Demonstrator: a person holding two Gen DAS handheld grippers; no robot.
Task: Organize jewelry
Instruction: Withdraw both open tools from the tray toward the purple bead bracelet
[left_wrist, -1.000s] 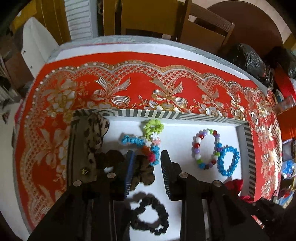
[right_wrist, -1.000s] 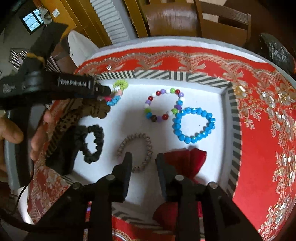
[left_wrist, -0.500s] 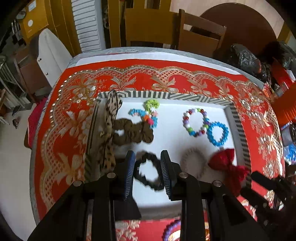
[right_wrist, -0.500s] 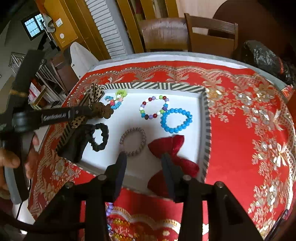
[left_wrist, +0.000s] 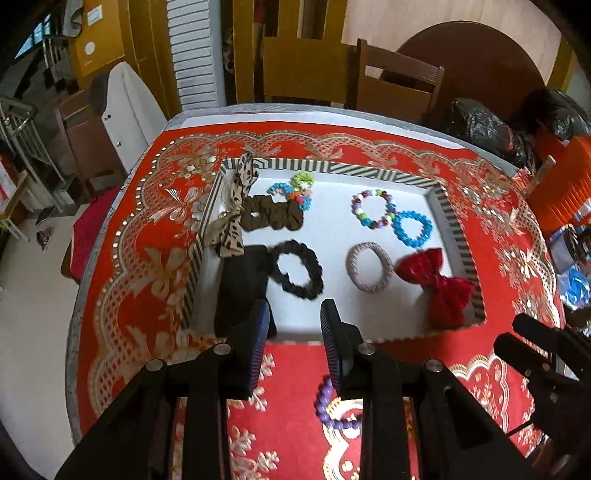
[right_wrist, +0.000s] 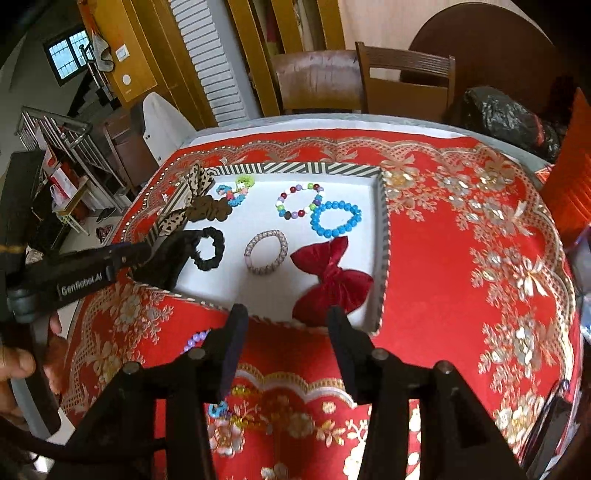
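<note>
A: Left wrist view. The left gripper (left_wrist: 291, 321) is hovering over the near edge of the tray (left_wrist: 454, 225), jaws parted, nothing between them. What is lying inside?

B: A black scrunchie (left_wrist: 297, 273), a pink woven bangle (left_wrist: 369, 267), a red bow (left_wrist: 439, 286), a blue bead bracelet (left_wrist: 412, 229) touching a mixed-colour bead bracelet (left_wrist: 375, 208), and a brown scrunchie (left_wrist: 271, 216). A purple bead bracelet (left_wrist: 327, 400) is lying on the red cloth (left_wrist: 140, 258) outside the tray, half hidden behind the gripper's right finger.

A: How is that purple one likely to handle?

B: Probably light and floppy on elastic, with hard, smooth beads that may be slipping between pads. Pinching across one side of the loop looks safest.

A: Right wrist view. The right gripper (right_wrist: 284, 328) is standing empty, its jaws having just been opening with nothing between them.

B: Here the purple beads (right_wrist: 195, 339) are peeking out just left of its left finger, near the tray's front edge. The left gripper (right_wrist: 138, 249) is showing side-on at the tray's left side.
</note>
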